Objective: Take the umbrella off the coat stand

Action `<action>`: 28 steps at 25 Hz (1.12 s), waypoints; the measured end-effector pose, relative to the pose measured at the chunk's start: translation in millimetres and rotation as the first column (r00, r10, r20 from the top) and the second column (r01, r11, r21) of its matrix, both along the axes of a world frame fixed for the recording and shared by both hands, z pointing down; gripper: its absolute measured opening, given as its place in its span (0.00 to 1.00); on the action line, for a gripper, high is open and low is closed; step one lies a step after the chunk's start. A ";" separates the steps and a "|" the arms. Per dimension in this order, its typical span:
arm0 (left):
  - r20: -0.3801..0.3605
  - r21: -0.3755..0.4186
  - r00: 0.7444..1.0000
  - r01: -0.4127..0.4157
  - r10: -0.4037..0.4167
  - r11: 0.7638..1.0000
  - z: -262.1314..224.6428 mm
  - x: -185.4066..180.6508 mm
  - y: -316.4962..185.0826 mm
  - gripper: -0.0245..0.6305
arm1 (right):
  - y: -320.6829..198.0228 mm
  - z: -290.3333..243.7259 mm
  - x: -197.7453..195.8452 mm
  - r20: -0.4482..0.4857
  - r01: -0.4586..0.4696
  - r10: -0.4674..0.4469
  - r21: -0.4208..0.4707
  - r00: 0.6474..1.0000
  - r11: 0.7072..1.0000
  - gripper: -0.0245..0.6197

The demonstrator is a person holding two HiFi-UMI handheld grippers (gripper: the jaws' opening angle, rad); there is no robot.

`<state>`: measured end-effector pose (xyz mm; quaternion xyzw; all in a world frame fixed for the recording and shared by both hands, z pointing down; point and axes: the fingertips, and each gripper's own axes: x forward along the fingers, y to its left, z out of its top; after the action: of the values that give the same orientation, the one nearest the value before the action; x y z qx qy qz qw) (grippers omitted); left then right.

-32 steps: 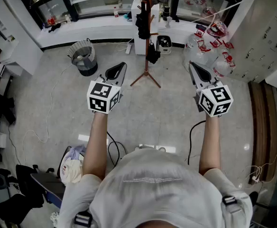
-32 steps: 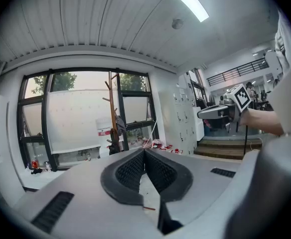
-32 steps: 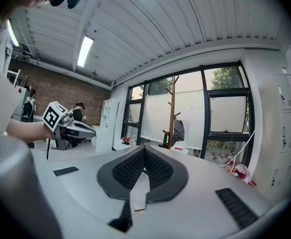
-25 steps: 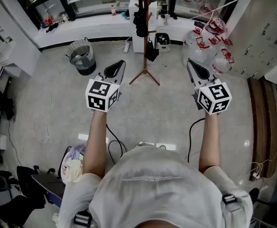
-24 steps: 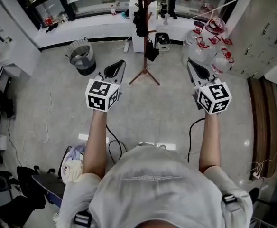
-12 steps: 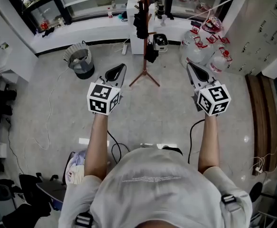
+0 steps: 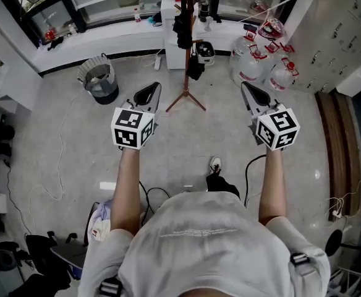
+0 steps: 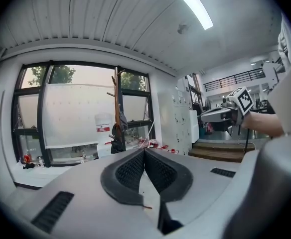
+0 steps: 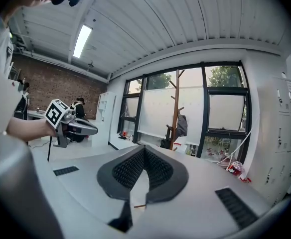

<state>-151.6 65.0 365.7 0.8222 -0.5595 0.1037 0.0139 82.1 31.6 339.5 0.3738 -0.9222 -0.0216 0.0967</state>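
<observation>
A wooden coat stand [image 7: 188,48] rises from a tripod foot on the grey floor, ahead and midway between my two grippers. Two dark bundles hang on it, one high [image 7: 183,28] and one lower [image 7: 195,67]; I cannot tell which is the umbrella. My left gripper [image 7: 156,86] is shut and empty, well short of the stand and to its left. On the other side my right gripper [image 7: 244,86] is also shut and empty. The left gripper view has the stand [image 8: 116,108] far off before the window. The right gripper view has it [image 9: 175,114] far off too.
A grey waste bin [image 7: 99,80] stands at left near the white window ledge [image 7: 106,39]. Water jugs [image 7: 254,64] cluster right of the stand, with white lockers [image 7: 347,36] beyond. Cables trail over the floor, and a shoe [image 7: 214,166] shows below.
The person has stepped toward the stand and a shoe now shows on the floor. Both grippers have moved forward with the body and stay shut.
</observation>
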 end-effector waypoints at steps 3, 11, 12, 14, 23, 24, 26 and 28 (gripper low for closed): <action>0.005 -0.004 1.000 0.003 -0.003 1.000 2.4 -2.1 -8.5 0.06 | -12.0 1.3 -2.6 0.007 0.000 0.000 0.001 1.000 1.000 0.07; 0.032 -0.028 0.999 0.044 -0.043 0.999 16.7 -7.2 -66.7 0.06 | -83.3 18.5 -6.2 0.032 0.026 -0.025 -0.010 0.999 1.000 0.07; 0.034 -0.033 0.998 0.053 -0.052 0.998 18.5 -7.1 -78.6 0.06 | -96.4 20.8 -6.0 0.032 0.033 -0.033 -0.013 0.999 0.999 0.07; 0.040 -0.043 0.997 0.069 -0.067 0.997 21.1 -4.6 -104.9 0.06 | -125.4 24.7 -4.0 0.031 0.050 -0.049 -0.018 0.998 0.999 0.07; 0.060 -0.059 0.982 0.183 -0.180 0.981 11.8 9.5 -235.1 0.06 | -281.1 22.4 12.0 0.042 0.145 -0.144 -0.018 0.989 0.989 0.07; 0.058 -0.058 0.979 0.197 -0.194 0.979 9.6 10.3 -247.6 0.06 | -296.1 22.3 11.3 0.039 0.160 -0.160 -0.019 0.986 0.987 0.07; 0.061 -0.055 0.974 0.220 -0.217 0.974 5.9 12.1 -269.7 0.06 | -323.2 22.3 9.0 0.040 0.190 -0.189 -0.023 0.981 0.982 0.07; 0.071 -0.052 0.969 0.241 -0.237 0.969 3.3 12.5 -289.4 0.06 | -346.5 22.6 4.7 0.044 0.216 -0.215 -0.027 0.976 0.976 0.07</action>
<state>-139.1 -224.4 369.0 0.7444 -0.6511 0.1444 0.0331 86.8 -314.8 362.1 0.2704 -0.9593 -0.0099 0.0810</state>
